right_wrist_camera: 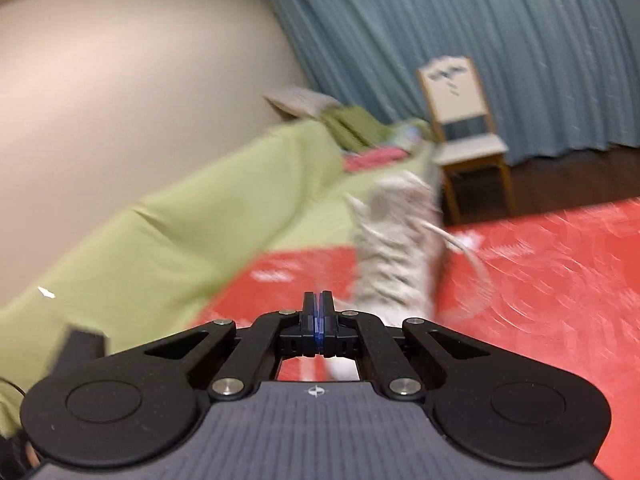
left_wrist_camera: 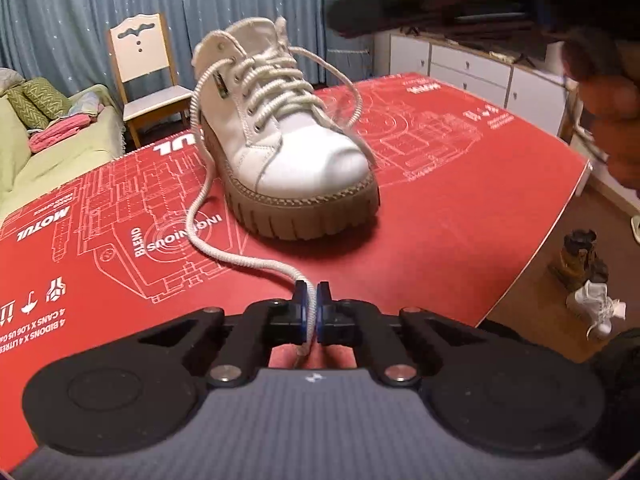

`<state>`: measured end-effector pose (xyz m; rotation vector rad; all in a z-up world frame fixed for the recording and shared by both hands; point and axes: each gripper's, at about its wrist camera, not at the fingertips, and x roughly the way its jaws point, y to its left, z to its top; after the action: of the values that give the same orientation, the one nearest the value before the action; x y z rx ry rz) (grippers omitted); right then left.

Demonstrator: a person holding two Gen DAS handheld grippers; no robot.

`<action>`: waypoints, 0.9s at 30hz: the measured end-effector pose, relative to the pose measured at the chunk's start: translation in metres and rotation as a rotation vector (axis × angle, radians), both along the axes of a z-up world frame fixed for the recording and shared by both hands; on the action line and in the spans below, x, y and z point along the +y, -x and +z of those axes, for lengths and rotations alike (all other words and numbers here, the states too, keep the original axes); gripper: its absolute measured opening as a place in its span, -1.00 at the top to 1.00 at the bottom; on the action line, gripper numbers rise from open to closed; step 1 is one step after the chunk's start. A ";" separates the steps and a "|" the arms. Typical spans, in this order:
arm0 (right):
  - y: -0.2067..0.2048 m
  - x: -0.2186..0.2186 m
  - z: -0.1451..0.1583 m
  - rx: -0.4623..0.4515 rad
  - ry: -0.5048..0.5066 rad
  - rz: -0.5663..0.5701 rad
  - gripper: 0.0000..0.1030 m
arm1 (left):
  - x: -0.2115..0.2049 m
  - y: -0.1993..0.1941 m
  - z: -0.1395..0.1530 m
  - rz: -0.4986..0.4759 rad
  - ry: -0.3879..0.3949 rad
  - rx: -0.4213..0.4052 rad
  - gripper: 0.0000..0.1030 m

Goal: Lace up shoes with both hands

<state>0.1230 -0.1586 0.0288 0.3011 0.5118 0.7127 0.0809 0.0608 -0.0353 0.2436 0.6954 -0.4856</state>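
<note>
A white high-top shoe [left_wrist_camera: 288,136] with a tan ridged sole stands on a red printed cardboard sheet [left_wrist_camera: 440,208], toe toward the left wrist camera. One cream lace [left_wrist_camera: 200,204] leaves a top left eyelet and snakes over the sheet to my left gripper [left_wrist_camera: 313,300], which is shut on its end. The other lace [left_wrist_camera: 352,96] loops loose at the shoe's right side. In the right wrist view my right gripper [right_wrist_camera: 318,300] is shut, pads together with no lace seen between them, above the blurred shoe [right_wrist_camera: 396,248]. A dark blur [left_wrist_camera: 372,8] and a hand [left_wrist_camera: 608,96] hang upper right.
A green sofa [left_wrist_camera: 52,152] and a wooden chair [left_wrist_camera: 144,76] stand behind the sheet on the left. A white cabinet [left_wrist_camera: 480,72] is at the back right. The sheet's edge [left_wrist_camera: 560,216] drops to the floor, where other shoes [left_wrist_camera: 596,308] lie.
</note>
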 end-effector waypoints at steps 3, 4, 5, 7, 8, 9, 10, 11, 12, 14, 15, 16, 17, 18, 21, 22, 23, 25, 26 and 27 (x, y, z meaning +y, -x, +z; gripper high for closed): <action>-0.005 0.019 0.004 -0.012 -0.007 0.066 1.00 | 0.014 0.002 0.008 0.028 0.022 -0.013 0.97; -0.005 0.026 0.002 -0.014 0.009 0.083 1.00 | 0.020 0.003 0.012 0.040 0.028 -0.018 0.97; -0.006 0.030 0.000 -0.008 0.014 0.095 1.00 | 0.026 0.002 0.015 0.052 0.028 -0.025 0.97; -0.009 0.035 -0.006 0.008 0.026 0.107 1.00 | 0.037 0.001 0.022 0.071 0.026 -0.039 0.97; -0.010 0.035 -0.009 0.012 0.044 0.101 1.00 | 0.041 0.000 0.025 0.074 0.032 -0.044 0.97; -0.011 0.035 -0.012 0.015 0.062 0.094 1.00 | 0.044 0.000 0.029 0.073 0.042 -0.050 0.97; -0.010 0.033 -0.013 0.006 0.084 0.082 0.99 | 0.045 -0.001 0.032 0.070 0.055 -0.057 0.97; -0.010 0.031 -0.015 -0.002 0.106 0.069 0.98 | 0.045 -0.002 0.036 0.064 0.067 -0.065 0.97; -0.008 0.026 -0.018 -0.011 0.127 0.043 0.96 | 0.043 -0.002 0.039 0.052 0.082 -0.074 0.97; -0.009 0.018 -0.026 -0.010 0.166 -0.010 0.92 | 0.034 -0.002 0.046 0.014 0.124 -0.092 0.97; -0.010 0.012 -0.031 0.010 0.181 -0.040 0.92 | 0.029 -0.002 0.049 -0.007 0.148 -0.094 0.97; -0.012 0.004 -0.037 0.039 0.187 -0.072 0.91 | 0.022 -0.002 0.049 -0.030 0.161 -0.090 0.97; -0.013 -0.003 -0.043 0.074 0.189 -0.099 0.90 | 0.015 -0.001 0.047 -0.051 0.157 -0.080 0.97; -0.014 -0.007 -0.047 0.099 0.192 -0.115 0.90 | 0.007 0.000 0.044 -0.071 0.153 -0.069 0.97; -0.009 -0.019 -0.057 0.136 0.204 -0.126 0.90 | -0.010 0.001 0.034 -0.105 0.140 -0.029 0.89; -0.006 -0.021 -0.059 0.141 0.208 -0.121 0.90 | -0.011 0.001 0.030 -0.105 0.140 -0.013 0.85; -0.004 -0.022 -0.061 0.144 0.211 -0.117 0.90 | -0.010 0.001 0.030 -0.102 0.136 -0.009 0.78; -0.001 -0.025 -0.063 0.151 0.211 -0.110 0.90 | -0.007 0.001 0.028 -0.097 0.128 0.000 0.56; -0.001 -0.024 -0.064 0.154 0.207 -0.106 0.90 | -0.005 0.001 0.029 -0.090 0.122 -0.001 0.56; -0.001 -0.023 -0.065 0.155 0.204 -0.102 0.90 | -0.001 -0.001 0.031 -0.074 0.111 -0.011 0.56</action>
<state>0.1244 -0.1818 -0.0357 0.1909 0.7065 0.5358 0.0821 0.0596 -0.0047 0.1680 0.6481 -0.5908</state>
